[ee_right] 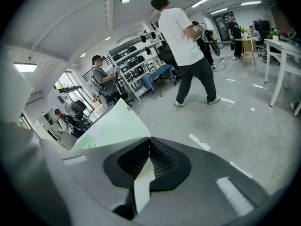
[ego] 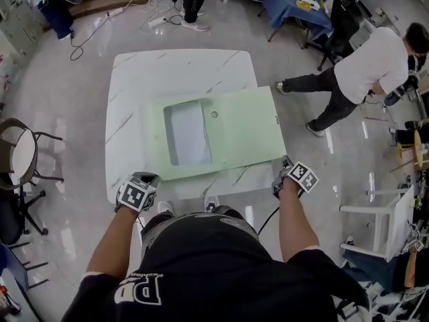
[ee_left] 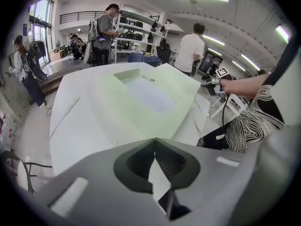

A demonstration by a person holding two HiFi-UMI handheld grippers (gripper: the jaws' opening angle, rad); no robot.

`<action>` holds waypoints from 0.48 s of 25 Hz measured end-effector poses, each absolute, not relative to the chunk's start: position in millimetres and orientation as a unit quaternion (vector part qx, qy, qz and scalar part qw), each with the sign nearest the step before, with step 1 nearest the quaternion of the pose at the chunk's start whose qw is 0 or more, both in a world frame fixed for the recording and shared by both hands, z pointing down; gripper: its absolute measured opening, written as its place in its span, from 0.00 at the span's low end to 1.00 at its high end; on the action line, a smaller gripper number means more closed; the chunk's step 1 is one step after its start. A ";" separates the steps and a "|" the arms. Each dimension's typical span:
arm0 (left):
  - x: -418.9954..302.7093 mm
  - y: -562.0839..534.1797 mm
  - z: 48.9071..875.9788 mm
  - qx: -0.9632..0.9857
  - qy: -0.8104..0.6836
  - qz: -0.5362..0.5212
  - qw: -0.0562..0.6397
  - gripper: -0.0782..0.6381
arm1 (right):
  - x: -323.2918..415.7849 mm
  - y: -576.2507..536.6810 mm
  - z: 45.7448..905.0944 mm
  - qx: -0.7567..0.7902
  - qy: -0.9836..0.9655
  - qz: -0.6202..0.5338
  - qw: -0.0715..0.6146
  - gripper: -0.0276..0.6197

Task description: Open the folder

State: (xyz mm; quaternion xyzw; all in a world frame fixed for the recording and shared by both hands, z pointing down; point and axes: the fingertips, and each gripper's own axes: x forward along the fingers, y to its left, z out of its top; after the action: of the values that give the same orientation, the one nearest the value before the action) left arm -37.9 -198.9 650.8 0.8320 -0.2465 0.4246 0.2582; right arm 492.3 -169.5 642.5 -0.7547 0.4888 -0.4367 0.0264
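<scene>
A pale green folder [ego: 241, 129] lies spread on the white marble table [ego: 174, 66], a clear pocket [ego: 186, 133] on its left half. Its right half overhangs the table's right edge. My right gripper [ego: 286, 163] is at the folder's near right corner. In the right gripper view that gripper [ee_right: 149, 138] is shut, a pale strip of the folder's cover [ee_right: 113, 124] runs between the jaws, and the sheet stretches away to the left. My left gripper [ego: 149, 177] hovers at the table's near left edge. It [ee_left: 154, 139] is shut on nothing, apart from the folder [ee_left: 155, 102].
A person in a white shirt [ego: 365, 72] stands on the floor to the right of the table. A chair [ego: 23, 156] stands at the left, a white frame [ego: 385, 227] at the near right. Cables [ego: 100, 25] trail over the floor beyond the table.
</scene>
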 end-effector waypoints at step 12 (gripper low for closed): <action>-38.6 -201.9 653.6 0.835 -0.234 0.415 0.275 0.19 | 478.7 -178.7 593.1 -0.756 0.531 -0.379 0.049 0.16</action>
State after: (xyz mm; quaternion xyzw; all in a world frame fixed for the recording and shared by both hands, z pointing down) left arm -38.6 -201.9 653.6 0.8351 -0.2337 0.4154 0.2747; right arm 478.7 -178.7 593.1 -0.7560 0.5312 -0.3793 0.0490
